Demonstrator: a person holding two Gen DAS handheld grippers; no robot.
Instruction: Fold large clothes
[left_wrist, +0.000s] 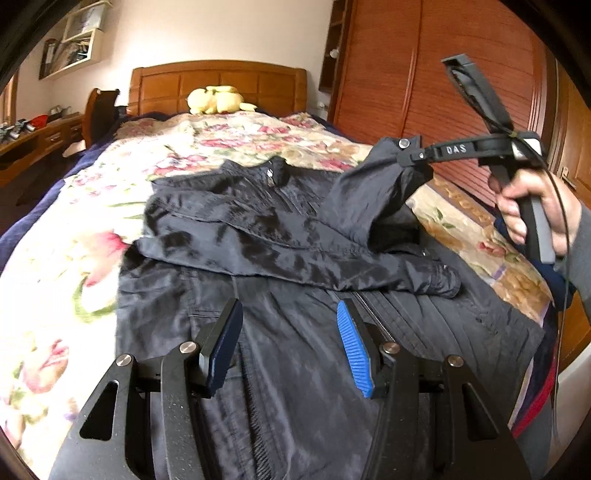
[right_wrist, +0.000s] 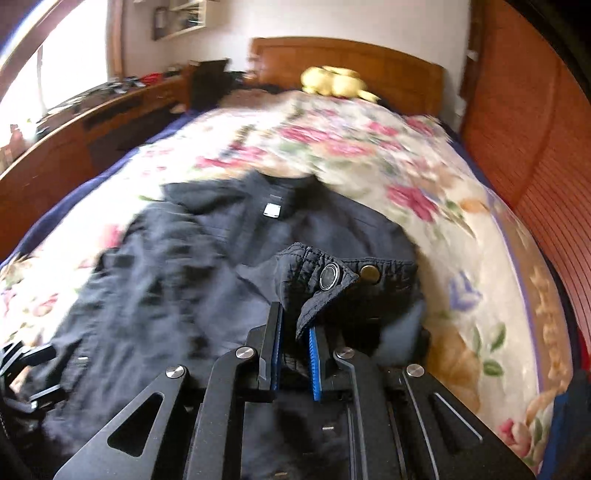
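Left wrist view: "DAS" lettering on right gripper (left_wrist: 408, 157).

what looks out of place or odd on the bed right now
Mostly the dark nylon jacket on the floral quilt: one sleeve lies folded across its chest, while the other sleeve's snap-button cuff is lifted off the bed, pinched in the right gripper. The left gripper hovers open. Nothing looks spilled or damaged.

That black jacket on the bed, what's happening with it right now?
A person is folding the black jacket laid out on the floral bedspread. The right gripper is shut on the sleeve cuff and holds that sleeve lifted above the jacket's body. The other sleeve lies across the chest. The left gripper hovers open over the lower front, holding nothing.
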